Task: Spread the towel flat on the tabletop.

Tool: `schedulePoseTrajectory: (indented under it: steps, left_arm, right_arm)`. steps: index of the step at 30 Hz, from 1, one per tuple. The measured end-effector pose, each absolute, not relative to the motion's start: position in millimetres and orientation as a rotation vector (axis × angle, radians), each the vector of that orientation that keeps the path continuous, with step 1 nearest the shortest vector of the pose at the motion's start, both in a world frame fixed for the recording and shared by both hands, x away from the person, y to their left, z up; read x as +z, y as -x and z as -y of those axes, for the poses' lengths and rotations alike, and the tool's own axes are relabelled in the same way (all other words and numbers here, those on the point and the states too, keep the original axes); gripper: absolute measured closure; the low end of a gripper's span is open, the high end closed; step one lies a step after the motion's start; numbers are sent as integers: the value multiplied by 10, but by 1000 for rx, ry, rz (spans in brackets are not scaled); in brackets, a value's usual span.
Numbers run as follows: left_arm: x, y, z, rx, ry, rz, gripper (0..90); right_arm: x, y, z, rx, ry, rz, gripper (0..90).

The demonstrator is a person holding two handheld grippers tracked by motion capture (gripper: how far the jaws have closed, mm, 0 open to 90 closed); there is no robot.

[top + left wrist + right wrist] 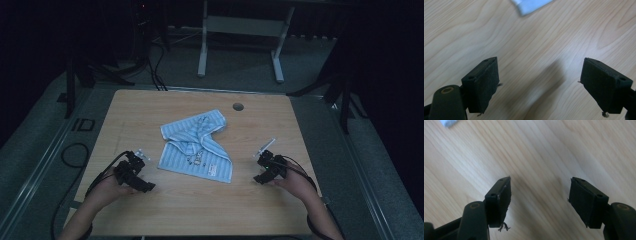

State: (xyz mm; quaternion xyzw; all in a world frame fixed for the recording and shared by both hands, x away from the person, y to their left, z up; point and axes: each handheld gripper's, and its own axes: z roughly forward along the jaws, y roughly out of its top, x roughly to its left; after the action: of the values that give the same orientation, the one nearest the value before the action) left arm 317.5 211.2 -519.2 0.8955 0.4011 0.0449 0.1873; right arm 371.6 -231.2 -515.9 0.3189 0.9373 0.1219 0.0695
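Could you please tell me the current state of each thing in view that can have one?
Striped cloth: crumpled and partly folded over itself, lying on the table, not held.
Left claw: open, nothing between its jaws, beside the cloth and apart from it.
Right claw: open, nothing between its jaws, also apart from the cloth.
Table: bears the cloth near its middle.

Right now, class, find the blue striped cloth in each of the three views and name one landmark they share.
High view: the blue striped cloth lies crumpled mid-table, between the two grippers.
Left gripper view: a pale blue corner at the top edge, beyond the open jaws.
Right gripper view: a small pale blue scrap at the top left corner.
Shared landmark: the light wood table.
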Motion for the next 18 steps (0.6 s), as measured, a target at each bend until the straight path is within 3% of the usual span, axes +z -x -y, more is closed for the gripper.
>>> schedulePoseTrajectory:
  steps: [2, 5, 7, 18]
  left_arm:
    - [-5184, -3227, -2045, 129, -2522, -1128, 234]
    - [-5183, -3330, -1914, 144, -2540, -1132, 239]
    - [-5178, -3391, -1840, 133, -2542, -1117, 290]
    - [-5063, -3696, -1394, 146, -2586, -1035, 292]
  right_arm:
    - [-5142, -3749, 2250, 374, -949, -2825, 352]
    - [-5101, -3802, 2149, 384, -935, -2823, 380]
    - [-5076, -3844, 2079, 398, -928, -2826, 392]
    - [-5093, -4030, 1636, 346, -844, -2919, 396]
